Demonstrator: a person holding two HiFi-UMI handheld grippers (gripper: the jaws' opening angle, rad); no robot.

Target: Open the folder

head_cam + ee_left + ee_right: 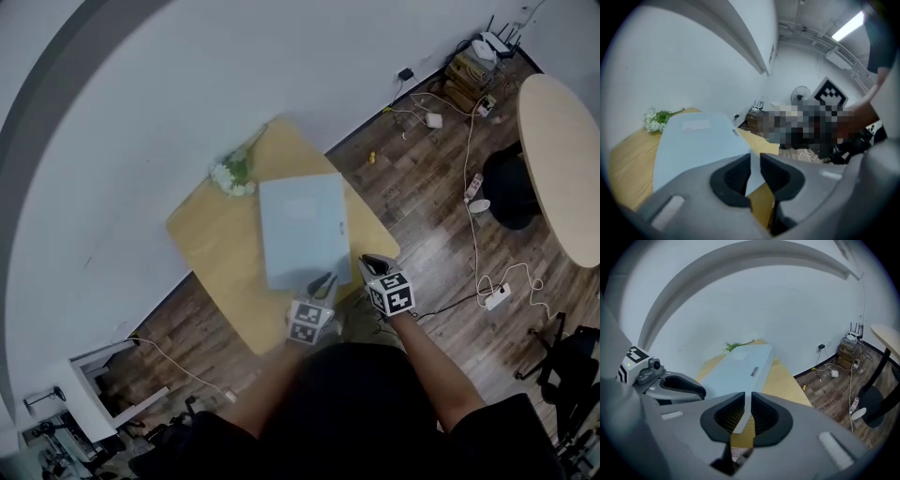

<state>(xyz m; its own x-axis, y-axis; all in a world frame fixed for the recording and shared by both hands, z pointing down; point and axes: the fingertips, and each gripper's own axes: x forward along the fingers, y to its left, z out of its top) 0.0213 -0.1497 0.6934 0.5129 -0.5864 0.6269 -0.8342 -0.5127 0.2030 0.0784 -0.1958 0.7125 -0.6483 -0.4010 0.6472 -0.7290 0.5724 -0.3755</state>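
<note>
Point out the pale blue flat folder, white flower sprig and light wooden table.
pale blue folder (302, 230), head view, cover middle.
white flower sprig (231, 181), head view, blossoms.
light wooden table (211, 246), head view, bare top.

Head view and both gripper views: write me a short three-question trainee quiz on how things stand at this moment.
1. True or false: the folder lies closed and flat on the table.
2. In the head view, where are the white flowers relative to the folder? A: off its upper-left corner. B: on top of it. C: at its near edge, by the grippers.
3. Fill in: the jaws of the left gripper and of the right gripper stand slightly ____, clamping nothing.

Key: 1 true. 2 A. 3 apart.
</note>
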